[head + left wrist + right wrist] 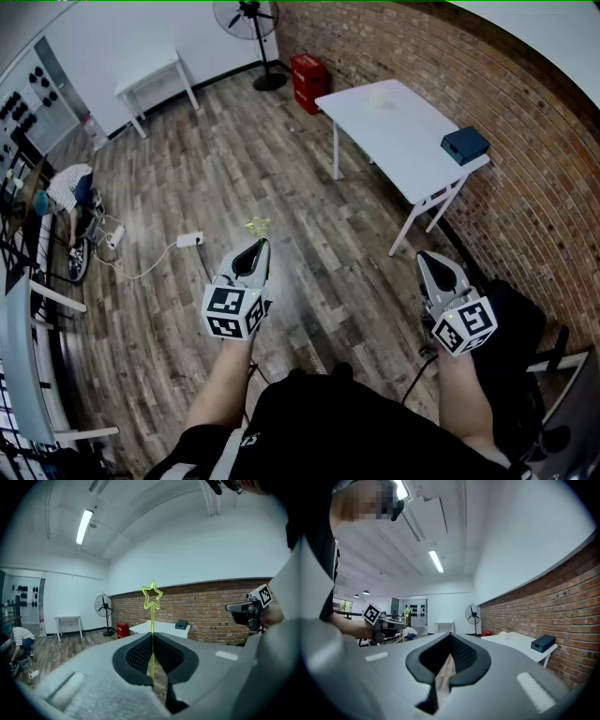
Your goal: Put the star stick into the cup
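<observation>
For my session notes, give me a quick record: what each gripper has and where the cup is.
left gripper: shut on the star stick, star upright above the jaws
right gripper: shut, nothing between its jaws
cup: on the white table by the brick wall, away from both grippers
task: star stick not yet in cup

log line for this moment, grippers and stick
left gripper: shut on star stick | right gripper: shut, empty | cup: on table, stick not in
</observation>
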`<move>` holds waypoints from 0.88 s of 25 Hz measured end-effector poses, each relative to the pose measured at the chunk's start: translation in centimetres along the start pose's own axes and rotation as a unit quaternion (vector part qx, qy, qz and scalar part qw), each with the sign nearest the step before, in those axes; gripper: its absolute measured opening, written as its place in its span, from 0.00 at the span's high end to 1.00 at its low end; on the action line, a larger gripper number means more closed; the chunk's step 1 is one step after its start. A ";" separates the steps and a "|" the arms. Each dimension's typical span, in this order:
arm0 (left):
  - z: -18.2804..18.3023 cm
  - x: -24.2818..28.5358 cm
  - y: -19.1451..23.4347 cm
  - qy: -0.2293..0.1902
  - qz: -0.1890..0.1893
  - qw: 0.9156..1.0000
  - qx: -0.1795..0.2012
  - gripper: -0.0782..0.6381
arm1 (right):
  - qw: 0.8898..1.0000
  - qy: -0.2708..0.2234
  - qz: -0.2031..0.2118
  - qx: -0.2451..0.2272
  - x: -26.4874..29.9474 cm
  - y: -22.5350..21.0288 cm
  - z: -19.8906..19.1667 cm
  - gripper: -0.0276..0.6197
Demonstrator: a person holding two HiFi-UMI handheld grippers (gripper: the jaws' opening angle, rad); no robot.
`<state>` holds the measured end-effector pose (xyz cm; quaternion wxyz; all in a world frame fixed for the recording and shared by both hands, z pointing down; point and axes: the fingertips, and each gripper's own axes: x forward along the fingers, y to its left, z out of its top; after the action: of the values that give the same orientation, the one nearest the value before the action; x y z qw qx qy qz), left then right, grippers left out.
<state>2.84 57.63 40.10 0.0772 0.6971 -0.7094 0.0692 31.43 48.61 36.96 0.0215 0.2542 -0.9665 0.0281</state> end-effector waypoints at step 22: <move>3.8 6.7 -5.0 -0.032 -0.048 0.998 0.009 0.88 | 0.999 -0.016 0.037 -0.003 1.4 -0.1 2.8 0.96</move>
<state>7.69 50.23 37.73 0.0513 0.7326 -0.6770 0.0490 30.18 47.61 34.24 0.0053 0.2186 -0.9756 0.0221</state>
